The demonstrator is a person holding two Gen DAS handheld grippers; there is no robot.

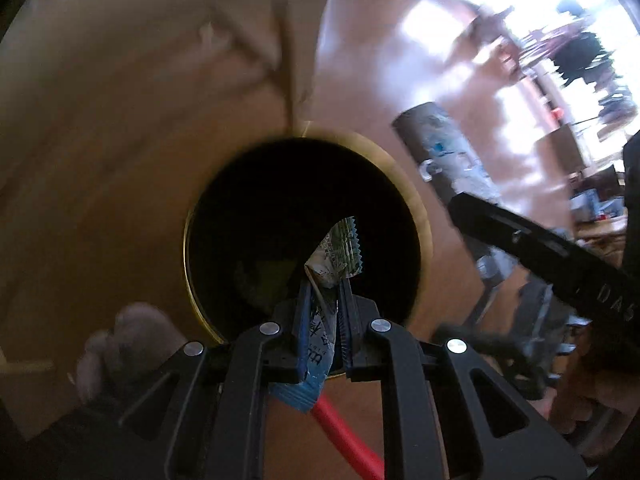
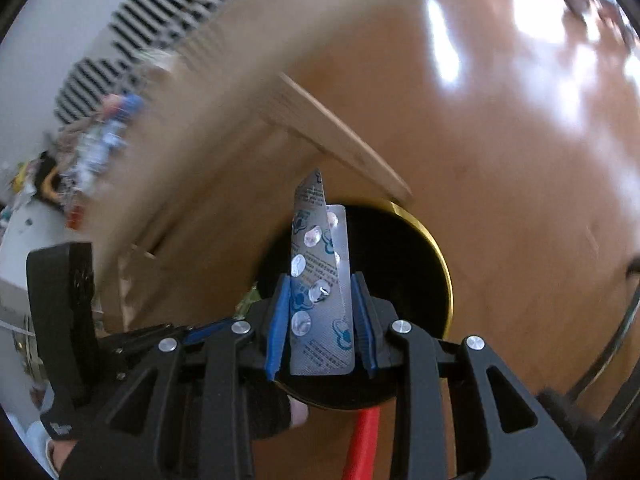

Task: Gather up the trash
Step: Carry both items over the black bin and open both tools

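With both loads hanging over the dark bin (image 1: 416,208) — left gripper (image 1: 324,296) clenched on a crumpled wrapper (image 1: 338,254), right gripper (image 2: 322,308) grasping a blister pack (image 2: 320,280) — we should centre each before letting go.

We're in a lived-in home room, by the look of it. A warm, glossy wooden floor (image 2: 500,160) catches bright window glare at the far right. A round black bin with a gold rim (image 1: 416,200) stands on it. Pale wooden furniture (image 2: 320,120) sits beside the bin, striped fabric (image 2: 132,32) hangs far left, and blurred household clutter (image 1: 580,60) lines the far side.
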